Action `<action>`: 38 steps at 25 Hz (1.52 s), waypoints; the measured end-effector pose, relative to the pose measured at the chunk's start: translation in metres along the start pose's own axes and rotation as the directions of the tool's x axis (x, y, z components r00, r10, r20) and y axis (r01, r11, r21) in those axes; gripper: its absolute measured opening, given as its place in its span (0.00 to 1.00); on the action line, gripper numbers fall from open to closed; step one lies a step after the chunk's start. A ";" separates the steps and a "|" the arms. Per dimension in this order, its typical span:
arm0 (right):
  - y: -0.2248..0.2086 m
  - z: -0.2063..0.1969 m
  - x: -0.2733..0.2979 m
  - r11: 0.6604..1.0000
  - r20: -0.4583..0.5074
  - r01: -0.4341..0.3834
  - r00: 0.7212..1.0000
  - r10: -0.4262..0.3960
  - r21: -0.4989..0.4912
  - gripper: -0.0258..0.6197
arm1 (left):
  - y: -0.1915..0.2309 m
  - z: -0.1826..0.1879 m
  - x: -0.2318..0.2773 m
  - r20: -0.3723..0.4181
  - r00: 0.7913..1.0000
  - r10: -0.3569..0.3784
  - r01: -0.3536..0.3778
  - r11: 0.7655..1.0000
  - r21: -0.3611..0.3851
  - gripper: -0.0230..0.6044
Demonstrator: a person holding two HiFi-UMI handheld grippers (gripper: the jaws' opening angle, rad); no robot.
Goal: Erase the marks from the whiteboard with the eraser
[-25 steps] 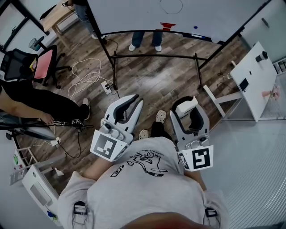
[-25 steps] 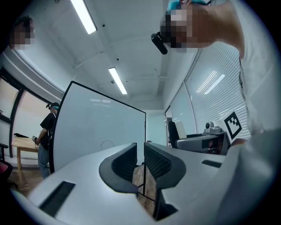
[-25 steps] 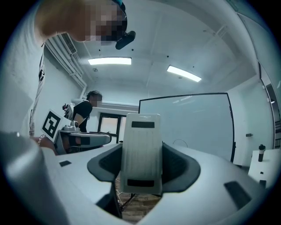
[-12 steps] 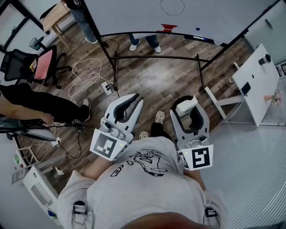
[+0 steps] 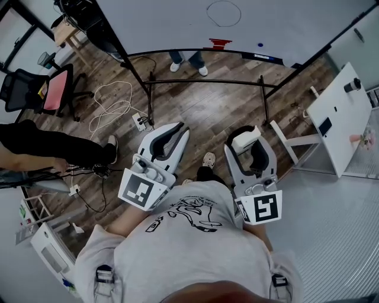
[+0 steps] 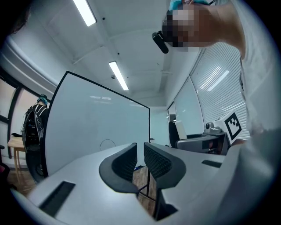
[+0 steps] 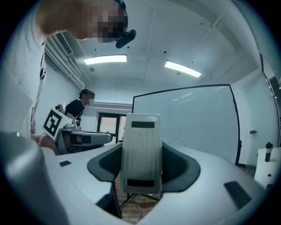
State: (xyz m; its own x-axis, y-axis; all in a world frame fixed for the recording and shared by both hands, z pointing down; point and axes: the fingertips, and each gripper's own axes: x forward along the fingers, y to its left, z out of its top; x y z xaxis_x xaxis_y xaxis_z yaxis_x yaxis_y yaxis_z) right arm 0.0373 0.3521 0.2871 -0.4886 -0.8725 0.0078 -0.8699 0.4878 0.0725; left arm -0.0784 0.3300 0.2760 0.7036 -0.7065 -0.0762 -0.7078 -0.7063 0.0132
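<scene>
1. Closest to the wearer's grey T-shirt [image 5: 189,242], both tools are held out level, side by side and apart, each with its marker cube toward the body.
2. The left gripper [image 5: 177,130] has its jaws all but together, only a thin slit between the ribbed pads, and nothing is in them.
3. The right gripper [image 5: 250,145] has its jaws spread around the eraser [image 7: 141,154]. The pads press on both sides of the pale block, which stands upright and sticks out above them.
4. Below them is wooden floor [image 5: 207,112], with a loose white cable [image 5: 112,100] and a power strip [image 5: 141,121] to the left.
5. Further left are a red-backed office chair [image 5: 56,89] and a seated person's dark trouser leg [image 5: 53,145].
6. To the right is a small white table [image 5: 334,115] with a dark cylinder [image 5: 352,84] standing on it; whether it holds anything I cannot tell.
7. Ahead is the whiteboard [image 5: 166,23] on a black stand, well apart from the eraser. It bears a drawn circle [image 5: 224,13].
8. At its lower edge, by the ledge, sit a red patch [image 5: 219,42] and a blue spot [image 5: 259,44]. I cannot tell whether these are marks or objects.
9. Someone's shoes [image 5: 186,62] show beyond the board.
</scene>
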 end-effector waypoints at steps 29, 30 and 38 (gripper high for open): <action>-0.197 -0.019 0.099 0.997 -0.040 -0.070 0.997 0.069 -0.019 0.44 | 0.037 -0.010 0.215 -0.022 0.997 0.068 -0.067 0.998 0.021 0.13; -0.201 -0.021 0.102 0.997 -0.043 -0.073 0.996 0.072 -0.020 0.44 | 0.038 -0.010 0.219 -0.023 0.997 0.072 -0.072 0.997 0.020 0.13; -0.215 -0.031 0.119 0.996 -0.054 -0.093 0.994 0.092 -0.012 0.44 | 0.048 -0.022 0.231 -0.060 0.993 0.105 -0.105 0.994 0.006 0.13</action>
State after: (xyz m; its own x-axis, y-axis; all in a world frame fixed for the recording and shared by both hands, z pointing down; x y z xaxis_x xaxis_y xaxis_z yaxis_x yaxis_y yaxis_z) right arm 0.1680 0.1423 0.3036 -0.5620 -0.8243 0.0684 -0.8202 0.5661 0.0830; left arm 0.0509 0.1320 0.2809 0.6279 -0.7781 -0.0148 -0.7780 -0.6281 0.0151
